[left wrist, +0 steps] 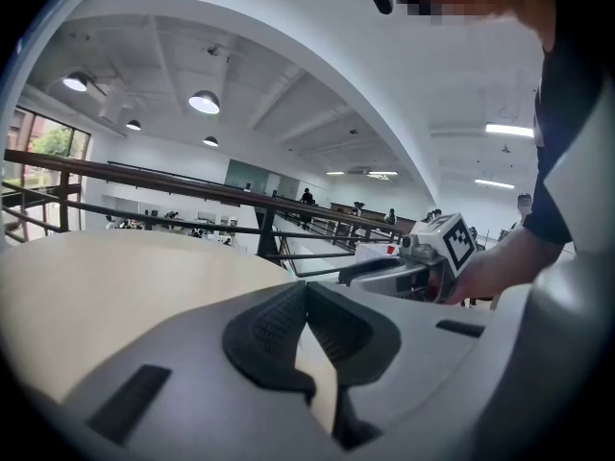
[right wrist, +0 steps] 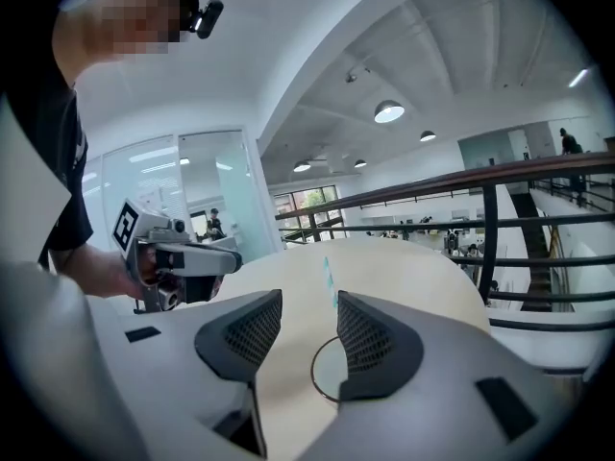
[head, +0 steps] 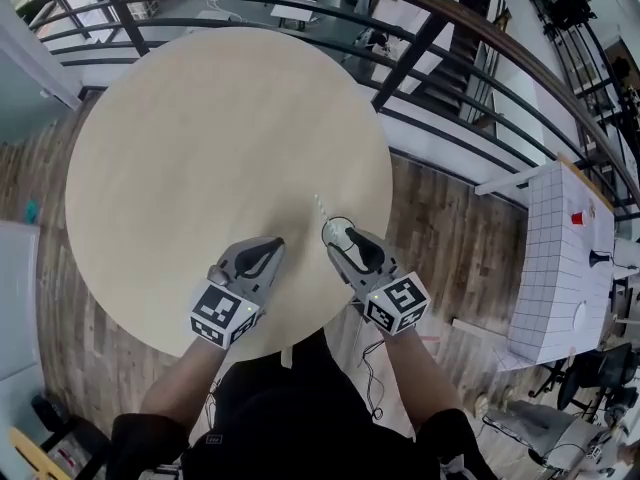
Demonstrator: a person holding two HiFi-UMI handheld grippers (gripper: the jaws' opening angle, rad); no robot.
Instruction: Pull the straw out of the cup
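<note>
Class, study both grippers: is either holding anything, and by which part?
Nothing is held. The left gripper is shut on nothing. The right gripper is open; the straw in the cup stands between its jaws, not pinched.

Ceiling lamps (left wrist: 204, 102) are lighting me brightly and evenly; the table (head: 180, 188) is showing barely any shadow, and my gripper views are bending and darkening at their edges.

The cup (right wrist: 323, 375) is see-through — only a thin curve of its rim shows, and the right claw (right wrist: 309, 329) covers the rest. The straw (right wrist: 329, 279) looks tiny, its low end lost behind the claw. Part of the worktop's (head: 200, 168) near edge hides under the left claw (head: 275, 241) and the person's shirt.
</note>
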